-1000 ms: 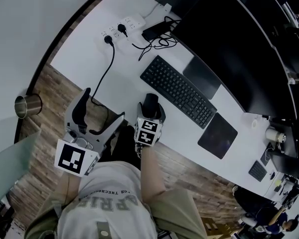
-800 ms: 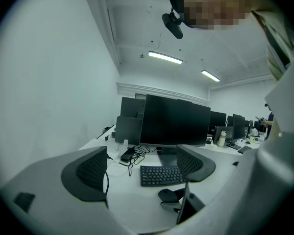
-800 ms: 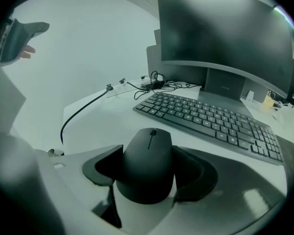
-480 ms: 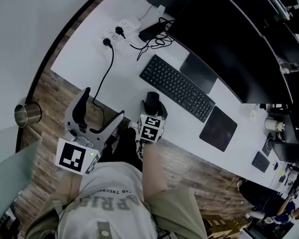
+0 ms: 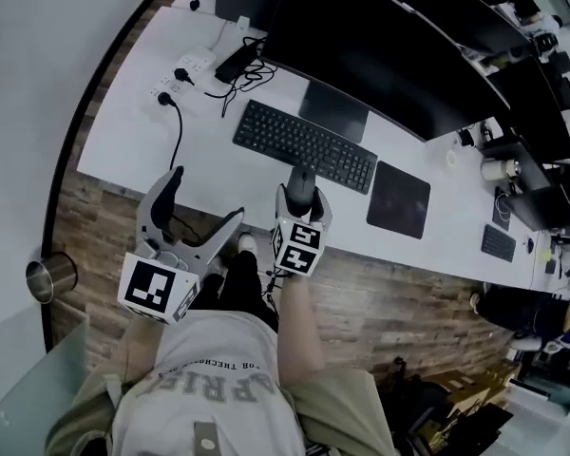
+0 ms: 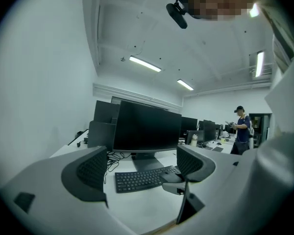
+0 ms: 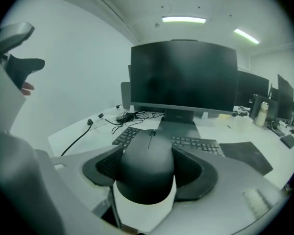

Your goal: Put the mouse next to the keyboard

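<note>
Right claw (image 5: 302,196) clenched on mouse (image 7: 147,173) at counter (image 5: 123,131) front edge, for placing beside keyboard (image 5: 304,146). Left claw (image 6: 142,168) released, idle.

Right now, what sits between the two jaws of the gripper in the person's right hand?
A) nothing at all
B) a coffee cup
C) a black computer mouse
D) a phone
C: the right gripper view shows the mouse, black and rounded, pressed between both pads of the right gripper, just in front of the keyboard.
</note>
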`<state>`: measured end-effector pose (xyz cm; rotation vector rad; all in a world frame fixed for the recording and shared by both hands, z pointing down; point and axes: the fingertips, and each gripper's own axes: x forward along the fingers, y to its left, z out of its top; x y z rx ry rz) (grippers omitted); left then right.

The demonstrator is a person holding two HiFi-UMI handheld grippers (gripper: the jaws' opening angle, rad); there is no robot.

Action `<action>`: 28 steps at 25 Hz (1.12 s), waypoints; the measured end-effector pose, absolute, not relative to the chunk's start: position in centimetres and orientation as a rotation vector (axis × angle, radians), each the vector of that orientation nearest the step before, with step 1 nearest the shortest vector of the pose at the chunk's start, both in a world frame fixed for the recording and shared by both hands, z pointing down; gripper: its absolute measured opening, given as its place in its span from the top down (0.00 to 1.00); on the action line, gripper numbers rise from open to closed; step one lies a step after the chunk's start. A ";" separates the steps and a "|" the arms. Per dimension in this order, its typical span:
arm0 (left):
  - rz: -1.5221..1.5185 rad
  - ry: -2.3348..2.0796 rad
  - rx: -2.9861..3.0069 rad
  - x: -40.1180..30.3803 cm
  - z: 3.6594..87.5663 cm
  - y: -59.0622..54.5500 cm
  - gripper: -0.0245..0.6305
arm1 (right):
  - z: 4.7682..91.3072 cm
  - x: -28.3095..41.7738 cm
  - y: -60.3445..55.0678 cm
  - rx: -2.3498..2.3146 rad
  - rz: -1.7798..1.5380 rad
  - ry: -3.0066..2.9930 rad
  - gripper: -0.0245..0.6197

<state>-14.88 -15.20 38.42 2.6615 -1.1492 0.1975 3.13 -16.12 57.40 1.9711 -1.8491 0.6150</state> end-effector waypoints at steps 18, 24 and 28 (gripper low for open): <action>0.158 -0.663 2.848 0.5 37.8 -11.7 0.31 | 49.6 19.4 -6.6 2.387 0.516 -1.547 0.48; 0.171 -0.675 2.858 6.8 38.2 -12.2 0.31 | 50.2 25.9 -6.8 2.379 0.525 -1.547 0.48; 0.182 -0.714 2.850 11.2 38.4 -13.0 0.31 | 50.9 30.2 -7.9 2.339 0.541 -1.581 0.48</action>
